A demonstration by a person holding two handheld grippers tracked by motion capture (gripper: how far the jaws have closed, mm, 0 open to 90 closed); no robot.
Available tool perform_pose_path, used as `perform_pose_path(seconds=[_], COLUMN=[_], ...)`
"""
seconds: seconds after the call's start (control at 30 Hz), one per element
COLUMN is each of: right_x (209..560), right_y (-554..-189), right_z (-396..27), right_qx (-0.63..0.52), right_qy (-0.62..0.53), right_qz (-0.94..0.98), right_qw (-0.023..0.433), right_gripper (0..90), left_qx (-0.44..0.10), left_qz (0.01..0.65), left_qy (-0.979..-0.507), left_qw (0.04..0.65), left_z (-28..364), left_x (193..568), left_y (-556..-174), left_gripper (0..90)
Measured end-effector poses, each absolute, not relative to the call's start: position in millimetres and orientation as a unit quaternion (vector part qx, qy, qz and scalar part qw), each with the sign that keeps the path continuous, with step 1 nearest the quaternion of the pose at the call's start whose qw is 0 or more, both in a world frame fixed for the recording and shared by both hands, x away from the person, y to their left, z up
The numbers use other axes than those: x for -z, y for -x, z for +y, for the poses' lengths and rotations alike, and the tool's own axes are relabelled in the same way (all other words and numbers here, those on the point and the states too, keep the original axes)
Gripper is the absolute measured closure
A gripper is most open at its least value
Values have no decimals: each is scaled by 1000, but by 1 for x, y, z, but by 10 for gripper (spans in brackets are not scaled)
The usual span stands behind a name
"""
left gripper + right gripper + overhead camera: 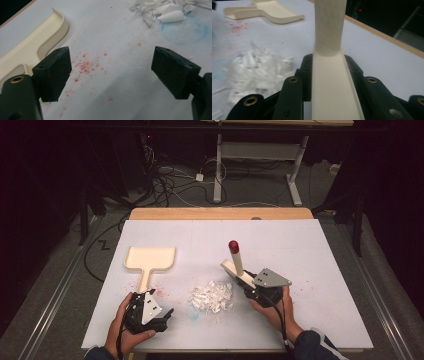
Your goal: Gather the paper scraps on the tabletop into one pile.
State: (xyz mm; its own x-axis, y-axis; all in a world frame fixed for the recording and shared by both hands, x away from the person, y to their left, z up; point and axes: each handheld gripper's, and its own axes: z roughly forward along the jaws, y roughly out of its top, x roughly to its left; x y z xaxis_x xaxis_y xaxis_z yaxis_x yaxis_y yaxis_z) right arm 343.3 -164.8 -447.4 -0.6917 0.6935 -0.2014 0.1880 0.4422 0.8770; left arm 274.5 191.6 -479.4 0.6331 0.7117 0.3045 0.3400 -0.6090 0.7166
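Observation:
A cream dustpan (150, 258) lies flat on the white table sheet at the left, its handle toward me. My left gripper (157, 303) sits just right of that handle, open and empty; between its jaws I see red-specked sheet (111, 72), with the dustpan (37, 42) at the left. My right gripper (248, 286) is shut on the flat end of a cream tool (236, 261), whose rod tilts up to a red tip. The tool (329, 50) rises between the jaws in the right gripper view. A pile of white paper scraps (212, 297) lies between the grippers.
Red specks (83, 66) and a blue smudge (185, 31) mark the sheet (310, 255). A wooden table edge (220, 213) runs along the back. Beyond it are cables and a white desk frame (260, 155) on the floor.

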Motion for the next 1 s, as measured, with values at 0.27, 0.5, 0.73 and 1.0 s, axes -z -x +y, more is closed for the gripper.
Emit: perform_pose_path(seconds=[0.27,0.5,0.73,1.0], right_x=[448,435,411,407], right_y=[-322,-321,-311,-282], right_z=[-124,-141,-182,-224], right_qx=[-465,-477,-491,-487], right_qy=[-224,-226,-229,-236], right_qz=[817,804,803,814], right_qw=[258,273,250,213], right_gripper=[681,680,680,681], left_qx=[-296,-296,-297,-297], left_qz=[309,310,309,306], left_qy=[-847,-847,-847,-849], left_qw=[314,316,314,312], left_z=[192,192,192,190], left_x=[479,479,480,480], left_y=[-274,-274,-273,-273], left_gripper=[157,157,157,157])
